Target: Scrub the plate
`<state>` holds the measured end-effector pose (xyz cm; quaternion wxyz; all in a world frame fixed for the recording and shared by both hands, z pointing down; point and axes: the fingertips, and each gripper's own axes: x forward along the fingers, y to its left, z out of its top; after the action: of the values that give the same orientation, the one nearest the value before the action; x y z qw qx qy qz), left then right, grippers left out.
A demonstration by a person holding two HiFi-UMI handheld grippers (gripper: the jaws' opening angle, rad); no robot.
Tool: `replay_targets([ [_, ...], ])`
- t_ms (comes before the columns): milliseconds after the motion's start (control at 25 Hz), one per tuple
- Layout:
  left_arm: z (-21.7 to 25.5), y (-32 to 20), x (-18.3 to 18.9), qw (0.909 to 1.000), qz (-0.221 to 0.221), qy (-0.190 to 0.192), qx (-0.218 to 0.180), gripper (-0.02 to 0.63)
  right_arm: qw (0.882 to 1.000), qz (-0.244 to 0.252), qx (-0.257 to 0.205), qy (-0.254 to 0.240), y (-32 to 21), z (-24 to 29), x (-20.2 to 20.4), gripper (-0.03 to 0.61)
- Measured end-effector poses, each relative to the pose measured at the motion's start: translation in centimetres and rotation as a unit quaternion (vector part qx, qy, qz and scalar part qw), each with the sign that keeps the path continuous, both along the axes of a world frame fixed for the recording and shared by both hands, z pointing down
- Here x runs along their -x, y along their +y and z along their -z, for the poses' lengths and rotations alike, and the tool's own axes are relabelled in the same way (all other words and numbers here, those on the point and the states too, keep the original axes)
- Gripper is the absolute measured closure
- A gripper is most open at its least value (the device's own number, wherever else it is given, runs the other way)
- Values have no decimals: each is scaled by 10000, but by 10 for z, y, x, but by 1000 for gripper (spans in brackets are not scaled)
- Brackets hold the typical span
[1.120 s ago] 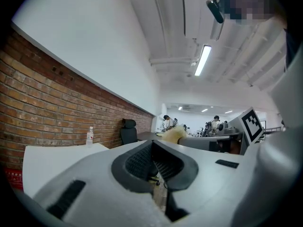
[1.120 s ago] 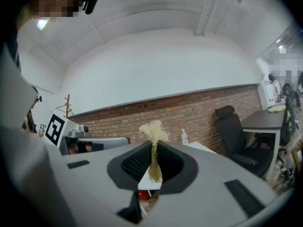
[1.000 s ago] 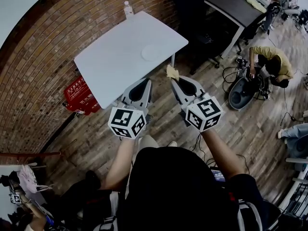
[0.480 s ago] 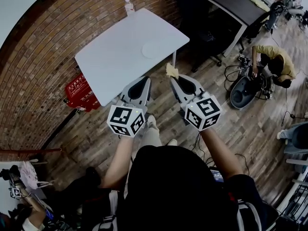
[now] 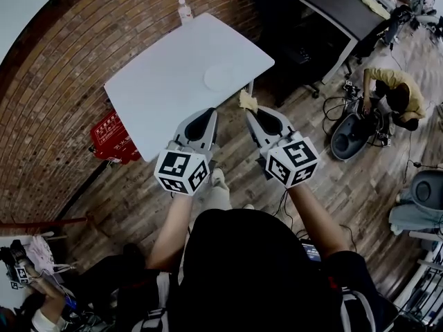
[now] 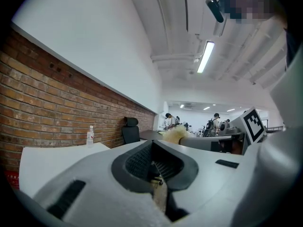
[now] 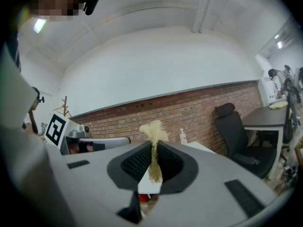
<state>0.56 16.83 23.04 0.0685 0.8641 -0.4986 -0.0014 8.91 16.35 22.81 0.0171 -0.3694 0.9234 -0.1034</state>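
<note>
White laminate forms the table (image 5: 166, 88), which fills the upper middle of the head view. The plate (image 5: 220, 77), also white, lies flat on the table's right part, well apart from both tools. A bottle (image 5: 183, 9) stands at the far edge, at upper centre. The left gripper (image 5: 206, 113) and right gripper (image 5: 251, 111) sit side by side at frame centre, at the near table edge, both pointing level toward the table. A yellow sponge (image 5: 248, 101) projects from the right tool's tips. This is judged an approach posture, and scrubbing has not begun. A red box (image 5: 111, 133) rests on the floor at left, below the table.

Left gripper view: the jaws are together with nothing between them. Judged reason: this tool is kept free to steady the plate. The bottle shows at left, against the brick wall (image 6: 38, 103).

Right gripper view: the jaws are clamped on the sponge. It is pinched at its lower part, so its tuft stands past the tips at frame centre. Judged reason: the exposed end serves as the working face. The plate cannot be made out here.
</note>
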Motion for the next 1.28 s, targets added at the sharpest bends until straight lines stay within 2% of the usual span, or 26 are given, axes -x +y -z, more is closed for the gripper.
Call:
replay_targets([
  [560,4,-104,30,9998,-177,-19,100,595,9998,-105,113,105,-102,1,32,536],
  [1080,13,-185,86,9994,-264,138,187,595,9989,-355,125,277,-182,10,79,537],
  [1280,2,-206,102,9989,-311,173,293,595,9976,-430,62,535,-204,2,97,537],
])
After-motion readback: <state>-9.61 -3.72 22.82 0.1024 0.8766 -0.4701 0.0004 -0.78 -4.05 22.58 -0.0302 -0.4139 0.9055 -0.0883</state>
